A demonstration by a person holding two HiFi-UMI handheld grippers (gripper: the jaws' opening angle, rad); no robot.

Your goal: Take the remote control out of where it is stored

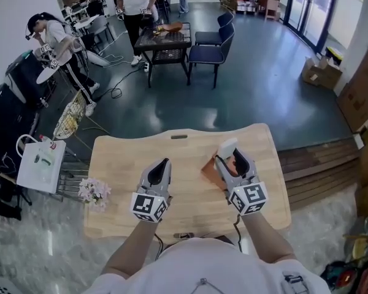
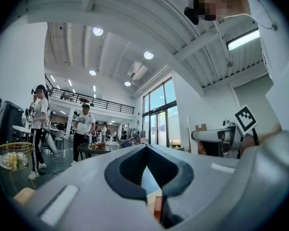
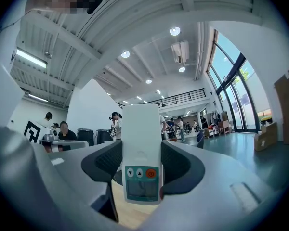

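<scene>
The right gripper (image 1: pixel 231 158) is gripping the white remote control (image 3: pixel 141 129) in its fingers, centre right of the head view, over the worktop (image 1: pixel 122 158). The left gripper (image 1: pixel 164 164) is hanging closed and empty. The grip is sitting low on the remote, so I think it could be tipping or slipping out.

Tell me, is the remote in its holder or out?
Out. The right tool grips the white remote, its whole body bare over the wooden table; the brown holder lies nearby.
</scene>
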